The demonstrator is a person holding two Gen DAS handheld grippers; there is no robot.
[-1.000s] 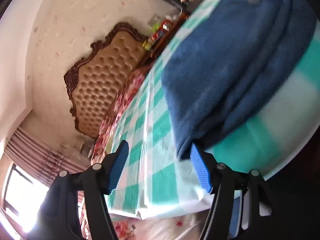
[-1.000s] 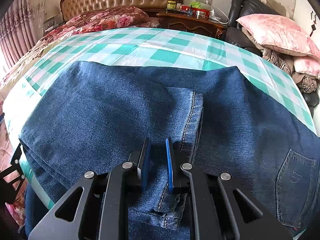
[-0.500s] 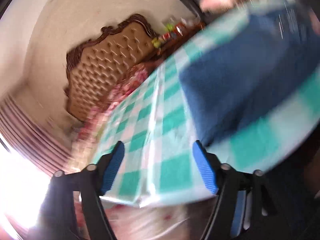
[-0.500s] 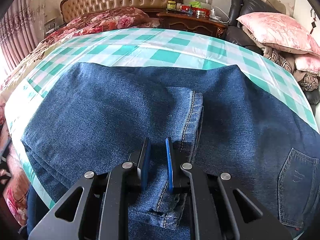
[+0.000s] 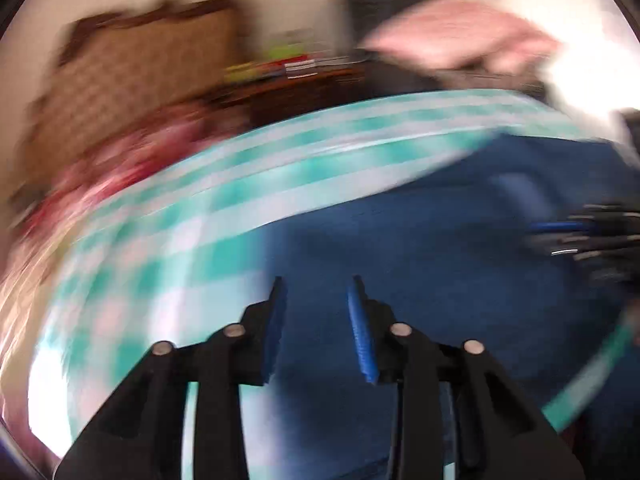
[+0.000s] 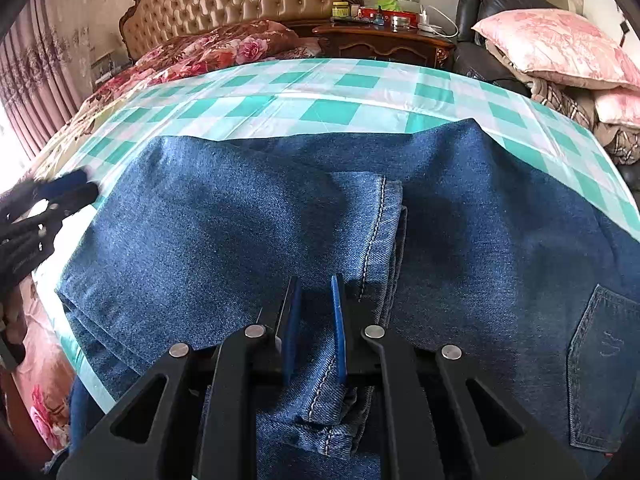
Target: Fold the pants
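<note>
- The jeans (image 6: 248, 232) lie spread across a table covered by a green-and-white checked cloth (image 6: 328, 108), folded over so that a stitched hem runs down the middle of the pile.
- A back pocket (image 6: 600, 364) shows at the right near corner of the denim.
- The right gripper (image 6: 314, 320) sits at the near edge of the jeans, its blue pads drawn narrow and clamped on the folded hem, with a bunch of denim hanging between and below them.
- The left gripper (image 5: 316, 320) hangs over the left part of the jeans (image 5: 440, 264); its view is heavily blurred.
- The left gripper's jaws have just been closing and stand at a middling gap; nothing is seen held between the pads, only denim showing beyond them.
- In the right wrist view the left gripper (image 6: 60, 192) appears at the far left edge, over the cloth just beside the left border of the jeans.
- In the left wrist view the right gripper (image 5: 560, 232) is a blurred dark shape at the right edge.
- Beyond the table stand a bed with a tufted headboard (image 6: 240, 0), a dark wooden nightstand (image 6: 384, 40) crowded with small items, and a pink pillow (image 6: 552, 48) on a dark chair at the far right.
</note>
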